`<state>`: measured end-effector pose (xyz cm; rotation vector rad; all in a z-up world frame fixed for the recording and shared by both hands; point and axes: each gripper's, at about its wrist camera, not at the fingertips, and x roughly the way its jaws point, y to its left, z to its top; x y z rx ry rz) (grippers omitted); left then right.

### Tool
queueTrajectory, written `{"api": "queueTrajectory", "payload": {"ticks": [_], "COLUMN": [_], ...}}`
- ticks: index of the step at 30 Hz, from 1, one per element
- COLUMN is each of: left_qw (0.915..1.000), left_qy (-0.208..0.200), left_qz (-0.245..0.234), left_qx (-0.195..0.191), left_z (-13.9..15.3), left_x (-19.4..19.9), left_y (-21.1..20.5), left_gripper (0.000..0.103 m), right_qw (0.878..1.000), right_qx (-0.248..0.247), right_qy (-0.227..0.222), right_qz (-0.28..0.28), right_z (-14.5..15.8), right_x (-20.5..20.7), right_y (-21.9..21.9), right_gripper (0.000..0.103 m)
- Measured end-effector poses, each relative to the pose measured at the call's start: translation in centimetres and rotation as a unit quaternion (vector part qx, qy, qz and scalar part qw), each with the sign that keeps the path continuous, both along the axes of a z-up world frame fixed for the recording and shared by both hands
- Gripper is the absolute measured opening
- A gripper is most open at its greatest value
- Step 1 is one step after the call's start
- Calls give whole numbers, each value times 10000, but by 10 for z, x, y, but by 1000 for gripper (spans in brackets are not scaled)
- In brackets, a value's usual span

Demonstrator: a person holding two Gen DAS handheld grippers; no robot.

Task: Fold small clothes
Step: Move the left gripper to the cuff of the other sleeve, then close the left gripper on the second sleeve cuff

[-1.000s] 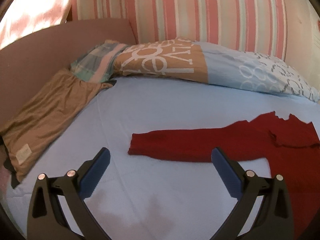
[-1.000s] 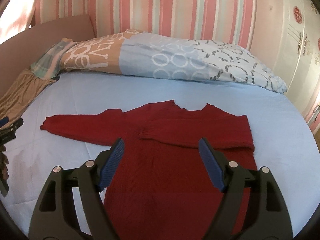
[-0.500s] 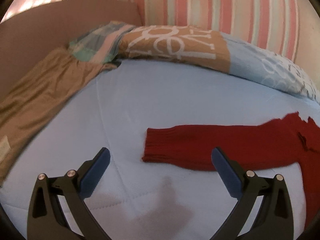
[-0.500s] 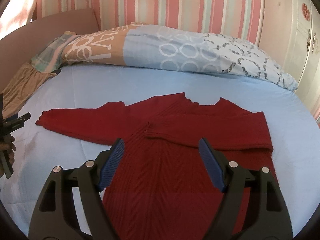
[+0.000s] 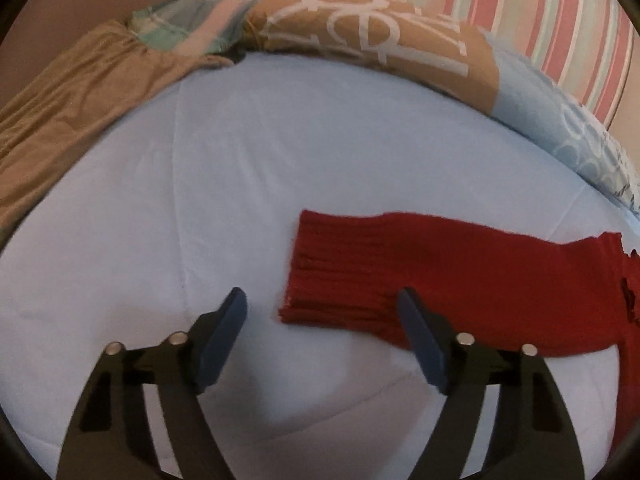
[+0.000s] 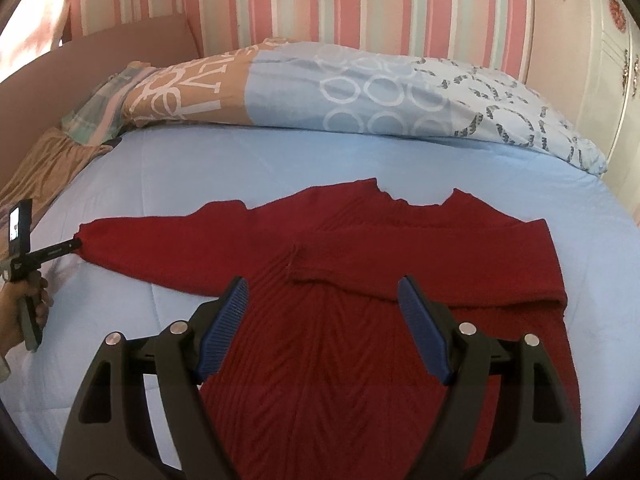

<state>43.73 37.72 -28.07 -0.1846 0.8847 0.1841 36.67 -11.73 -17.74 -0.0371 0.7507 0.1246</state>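
Note:
A red knitted sweater (image 6: 340, 340) lies flat on the light blue bed (image 6: 280, 160), its right sleeve folded across the chest and its left sleeve (image 5: 420, 276) stretched out sideways. My left gripper (image 5: 320, 304) hovers low over that sleeve's cuff (image 5: 320, 300) with its jaws closing. The cuff end lies between the fingers, and the pads do not press on it. In the right wrist view the left gripper (image 6: 74, 245) reaches the cuff from the left, held by a hand (image 6: 20, 312). My right gripper (image 6: 320, 296) stands open above the sweater's body, holding nothing.
A patterned blue and tan duvet roll (image 6: 320, 92) lies along the head of the bed. A tan garment (image 5: 68, 112) and a plaid cloth (image 5: 192, 28) sit at the far left by the brown bed board (image 6: 120, 44). A white wardrobe (image 6: 616, 60) stands on the right.
My left gripper has come down and forward to the sleeve cuff, and its fingers have drawn closer together. My right gripper has sunk a little toward the sweater, its jaws unchanged.

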Motion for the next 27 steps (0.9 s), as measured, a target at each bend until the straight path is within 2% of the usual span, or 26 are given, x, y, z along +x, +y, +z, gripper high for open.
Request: {"api": "queueTrajectory", "payload": {"ticks": [4,5,8,9,12,15,27], "left_qw": [9999,9999,9999,10000,10000,10000,9994], "left_qy": [110,110,77,39,-5,-58,-325], "left_qz": [16,12,-64,-57,-2,38,-50], "left_qx": [13,8,56,72,-6,2,145], "left_z": [-5,-5,-3,-1,3,9,53], "left_x": [5,5,5,4,2,0,-5], "left_y": [-5,-6,-12,-13,-14,-14,-24], "left_gripper": [72,68,49,36,18,11,8], "right_qw": [10000,10000,10000,10000,10000,10000,10000], "right_qx": [44,54,52,59,21,24,-28], "right_qy": [44,51,57,57,33,2,-53], "right_qz": [-11,-12,5,13,9,5,21], "right_z": [-5,-6,-7,-7,-6,-2,16], "right_x": [0,0,-2,-2,-3,-5,-12], "right_y": [0,-1,0,-1,0,-2,-13], "right_gripper": [79,79,79,79,79,79,79]}}
